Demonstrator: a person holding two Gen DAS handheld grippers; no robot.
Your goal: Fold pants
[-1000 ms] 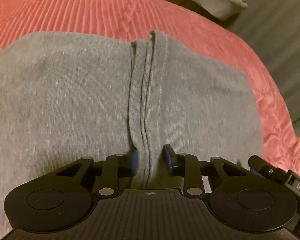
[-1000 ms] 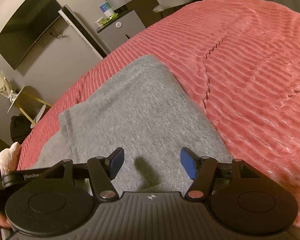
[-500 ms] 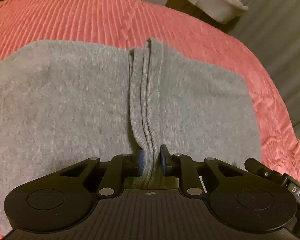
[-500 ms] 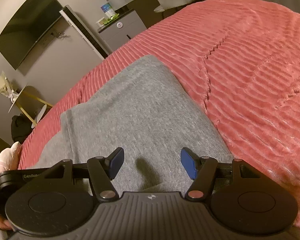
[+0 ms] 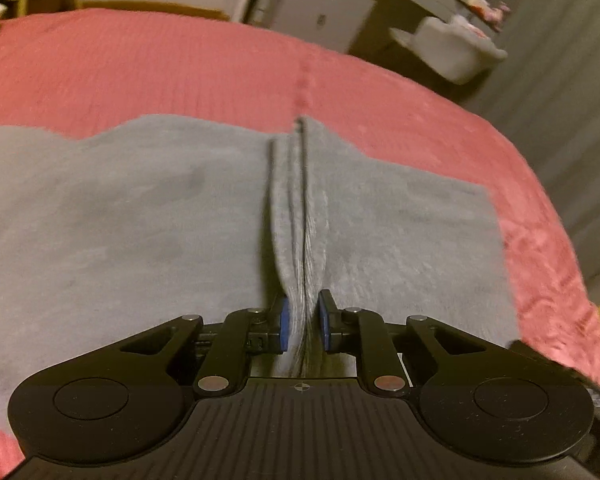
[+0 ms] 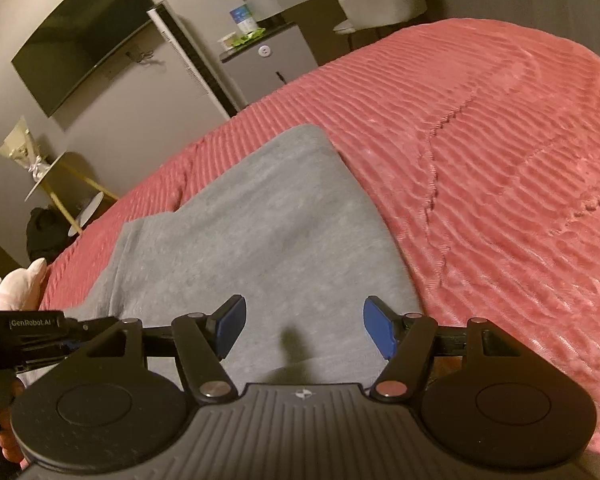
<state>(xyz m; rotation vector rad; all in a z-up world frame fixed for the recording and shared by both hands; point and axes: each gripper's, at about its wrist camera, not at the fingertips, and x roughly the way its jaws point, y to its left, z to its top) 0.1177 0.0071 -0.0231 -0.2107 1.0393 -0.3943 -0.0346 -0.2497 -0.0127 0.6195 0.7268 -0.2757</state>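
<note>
Grey pants (image 5: 140, 220) lie spread on a pink ribbed bedspread (image 5: 180, 60). A raised fold of hem edges (image 5: 296, 208) runs straight away from my left gripper (image 5: 303, 320), whose jaws are closing with the blue pads pressing on the near end of that fold. In the right wrist view the pants (image 6: 260, 220) stretch away toward the upper left. My right gripper (image 6: 304, 328) hovers over their near end, open, with nothing between its blue pads (image 6: 230, 330). The left gripper's body (image 6: 32, 324) shows at the left edge, with a hand (image 6: 4, 440) on its grip.
The bedspread (image 6: 500, 140) stretches wide to the right of the pants. Beyond the bed stand a grey cabinet (image 6: 268, 60), a pale chair (image 5: 452, 52), a wall television (image 6: 80, 40) and a small side table (image 6: 56, 176). A pink soft toy (image 6: 18, 288) lies by the bed's left edge.
The left jaws have closed from apart onto the hem fold, and the left gripper has pulled back and up, so more bedspread shows beyond the pants. The right gripper has stayed put.
</note>
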